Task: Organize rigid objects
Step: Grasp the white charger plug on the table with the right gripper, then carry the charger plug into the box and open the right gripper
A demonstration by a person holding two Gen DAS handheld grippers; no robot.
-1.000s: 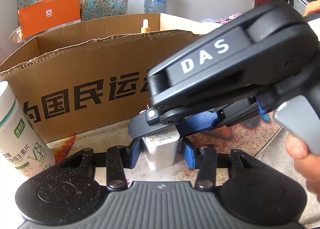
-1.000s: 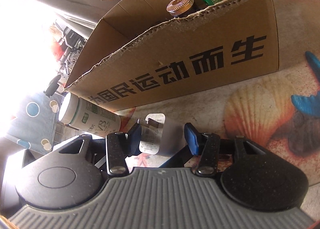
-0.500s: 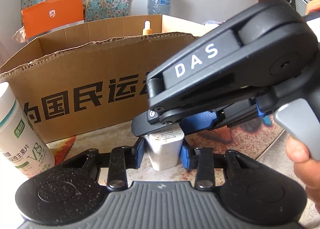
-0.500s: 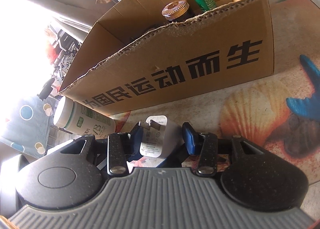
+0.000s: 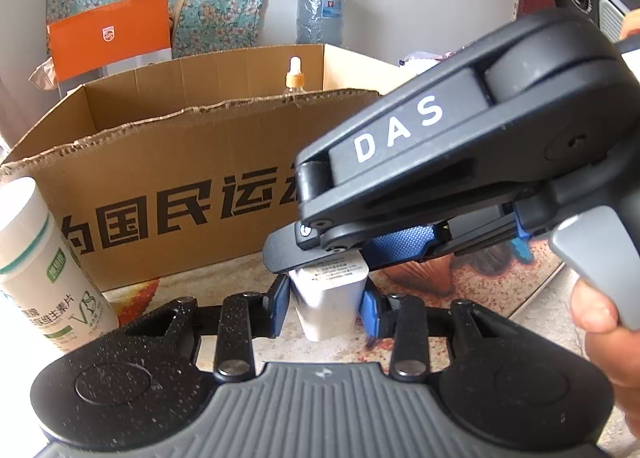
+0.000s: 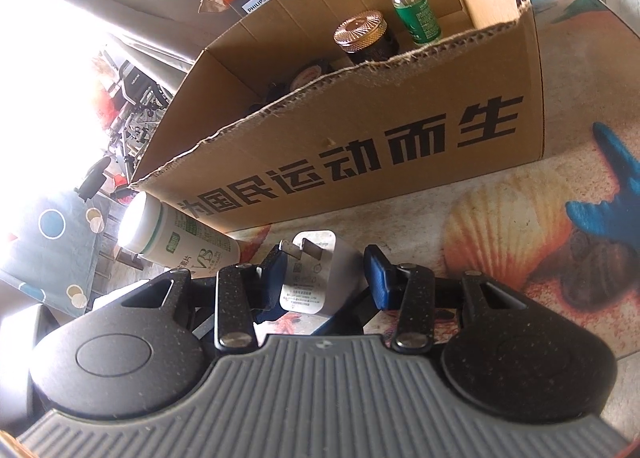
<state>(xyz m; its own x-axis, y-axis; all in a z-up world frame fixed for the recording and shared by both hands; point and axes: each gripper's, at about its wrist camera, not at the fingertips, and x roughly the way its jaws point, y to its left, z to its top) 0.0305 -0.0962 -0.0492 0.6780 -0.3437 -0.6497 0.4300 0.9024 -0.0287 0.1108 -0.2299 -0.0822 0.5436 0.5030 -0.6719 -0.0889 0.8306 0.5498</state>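
Charger (image 5: pixel 328 298) stands on the mat at the box's (image 5: pixel 180 186) six o'clock, pinched by the left gripper (image 5: pixel 326 304); right gripper (image 6: pixel 326 274) brackets it, contact unclear. Lift straight, clear the rim.

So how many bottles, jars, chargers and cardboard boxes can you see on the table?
Bottles: 2, the white bottle and the green dropper bottle
Jars: 1, the gold-lidded jar
Chargers: 1, the white charger
Cardboard boxes: 1, the cardboard box
Total: 5
More things sit deeper in the box, too hidden to count.
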